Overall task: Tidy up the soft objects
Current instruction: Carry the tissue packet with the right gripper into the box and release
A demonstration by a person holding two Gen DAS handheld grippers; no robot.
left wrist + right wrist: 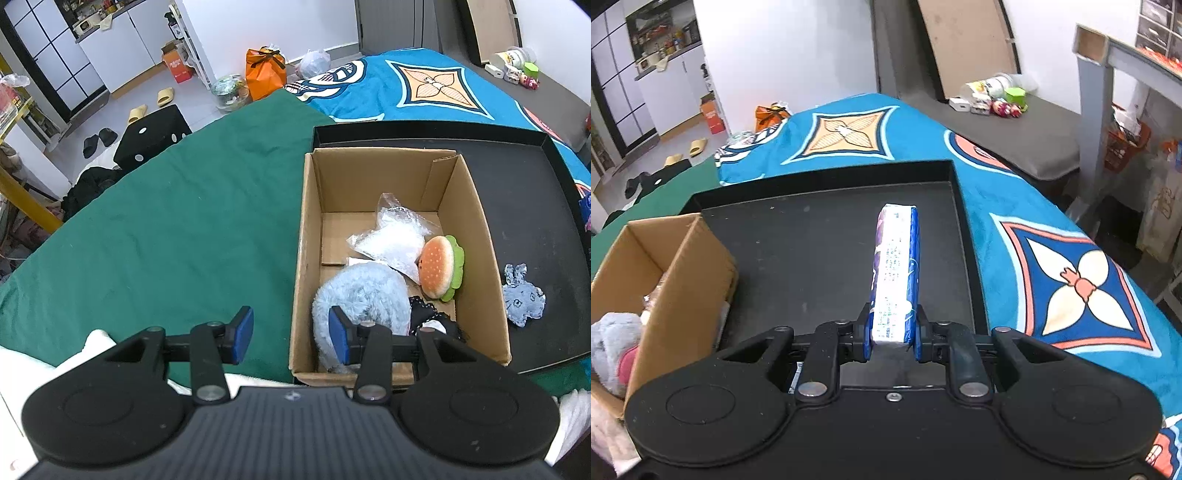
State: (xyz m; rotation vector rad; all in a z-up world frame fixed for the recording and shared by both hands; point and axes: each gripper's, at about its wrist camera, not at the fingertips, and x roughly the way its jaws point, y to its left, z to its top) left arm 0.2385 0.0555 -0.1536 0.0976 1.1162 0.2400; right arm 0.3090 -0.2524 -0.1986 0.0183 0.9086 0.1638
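A cardboard box (306,236) stands at the left of a black tray (524,199) on the bed. In the box lie a fluffy blue plush (365,291), a burger plush (441,267), a clear plastic bag (395,236) and a black lacy cloth (428,310). A small blue knitted bunny (522,295) lies on the tray right of the box. My left gripper (291,334) is open and empty over the box's near left wall. My right gripper (891,332) is shut on a blue and white tissue pack (895,273), held above the tray (812,236) right of the box (679,273).
A green sheet (166,229) covers the bed left of the box. A blue patterned blanket (1052,266) lies beyond and right of the tray. A black dice stool (153,134), slippers and bags are on the floor at the far left. A grey bench with toys (997,103) is behind.
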